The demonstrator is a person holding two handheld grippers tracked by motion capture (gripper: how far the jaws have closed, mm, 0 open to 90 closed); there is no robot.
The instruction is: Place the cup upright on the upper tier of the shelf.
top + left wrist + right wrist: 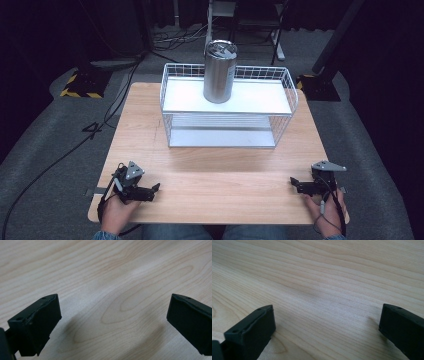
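High view: the table (215,185) carries a white wire rack (227,107) at its 12 o'clock half. A steel can (219,71) stands upright on the rack's top shelf, left of the shelf's middle, with its lid on. The left gripper (154,189) rests on the table at about 7 o'clock, held in a hand (116,212), its jaws pointing toward 3 o'clock. The right gripper (295,183) rests at about 5 o'clock in the other hand (327,215), its jaws pointing toward 9 o'clock, so the two face each other across bare wood. Both are well apart from the rack and the can, which lie toward 12 o'clock from them. Cables lie on the grey floor (45,150) at 9 to 11 o'clock.

Left gripper view: the left gripper (113,315) is released, its two black jaws spread wide at 8 and 4 o'clock, with bare wood grain between them and nothing held.

Right gripper view: the right gripper (327,320) is likewise released, jaws far apart at 8 and 4 o'clock, low over the table with bare wood between them.
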